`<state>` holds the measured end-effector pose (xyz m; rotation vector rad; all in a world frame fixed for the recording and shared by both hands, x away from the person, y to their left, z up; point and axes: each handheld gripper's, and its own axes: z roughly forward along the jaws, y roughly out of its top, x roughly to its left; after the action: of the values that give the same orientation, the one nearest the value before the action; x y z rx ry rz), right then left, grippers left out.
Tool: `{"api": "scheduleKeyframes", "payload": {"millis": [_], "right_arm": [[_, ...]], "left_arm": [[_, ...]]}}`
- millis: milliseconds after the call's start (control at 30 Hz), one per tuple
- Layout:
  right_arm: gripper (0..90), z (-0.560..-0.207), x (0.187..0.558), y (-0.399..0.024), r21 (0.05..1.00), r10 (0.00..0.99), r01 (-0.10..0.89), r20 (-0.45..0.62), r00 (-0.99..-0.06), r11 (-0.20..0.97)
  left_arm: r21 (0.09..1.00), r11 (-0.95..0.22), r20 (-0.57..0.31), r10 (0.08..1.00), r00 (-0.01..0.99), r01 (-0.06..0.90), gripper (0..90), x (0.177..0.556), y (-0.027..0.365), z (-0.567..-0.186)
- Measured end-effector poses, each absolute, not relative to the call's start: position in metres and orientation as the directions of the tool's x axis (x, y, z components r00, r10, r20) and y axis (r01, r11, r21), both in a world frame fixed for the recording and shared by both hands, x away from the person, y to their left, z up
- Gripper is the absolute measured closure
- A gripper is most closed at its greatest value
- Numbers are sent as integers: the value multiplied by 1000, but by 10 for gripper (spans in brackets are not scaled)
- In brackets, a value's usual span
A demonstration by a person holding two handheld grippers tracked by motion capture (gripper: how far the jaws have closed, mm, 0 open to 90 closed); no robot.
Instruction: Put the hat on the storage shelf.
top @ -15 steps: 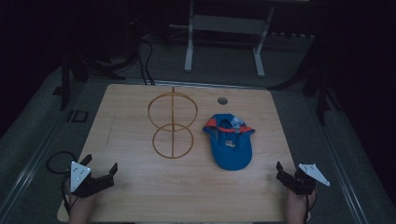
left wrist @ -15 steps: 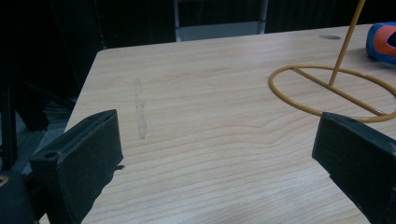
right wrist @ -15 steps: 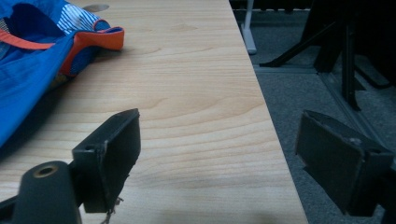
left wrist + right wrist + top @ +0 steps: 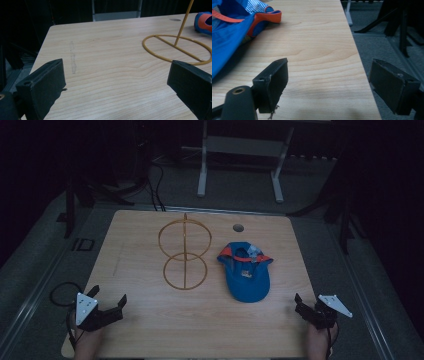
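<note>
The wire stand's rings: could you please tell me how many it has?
2. The upper ring stands upright on the post toward the table's far side; the lower ring lies flat on the table as the base, left of the blue cap.

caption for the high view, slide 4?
Open left gripper and right gripper wait at the near corners of the wooden table, blue cap beside wire stand.

The high view looks down over the whole table (image 4: 150,320); both gripper views skim it low, sharing the cap (image 4: 246,275).
</note>
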<state>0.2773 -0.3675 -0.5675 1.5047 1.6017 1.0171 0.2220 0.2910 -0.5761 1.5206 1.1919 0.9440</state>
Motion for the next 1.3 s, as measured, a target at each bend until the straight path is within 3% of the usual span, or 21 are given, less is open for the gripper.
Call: {"api": "scheduleKeyframes", "payload": {"millis": [233, 367, 500, 767, 967, 1300], "right_arm": [[150, -545, 279, -372, 900, 989, 436, 70, -129, -7], [135, -524, 284, -370, 912, 985, 409, 62, -158, 8], [135, -505, 294, -368, 901, 978, 434, 73, -193, 19], [133, -479, 317, -359, 879, 958, 474, 98, -271, 44], [134, -470, 336, -350, 863, 941, 504, 131, -311, 46], [146, -463, 363, -324, 852, 919, 508, 92, -382, 126]], "left_arm": [[973, -43, -4, 980, 200, 229, 19, 224, 290, -575], [977, -38, -15, 969, 246, 209, 20, 223, 285, -573], [975, -86, 31, 965, 260, 205, 20, 223, 281, -572], [976, -52, -11, 958, 286, 212, 20, 223, 277, -571], [964, -62, -22, 950, 311, 257, 20, 223, 272, -568], [936, -119, -31, 909, 415, 332, 19, 224, 256, -566]]}}
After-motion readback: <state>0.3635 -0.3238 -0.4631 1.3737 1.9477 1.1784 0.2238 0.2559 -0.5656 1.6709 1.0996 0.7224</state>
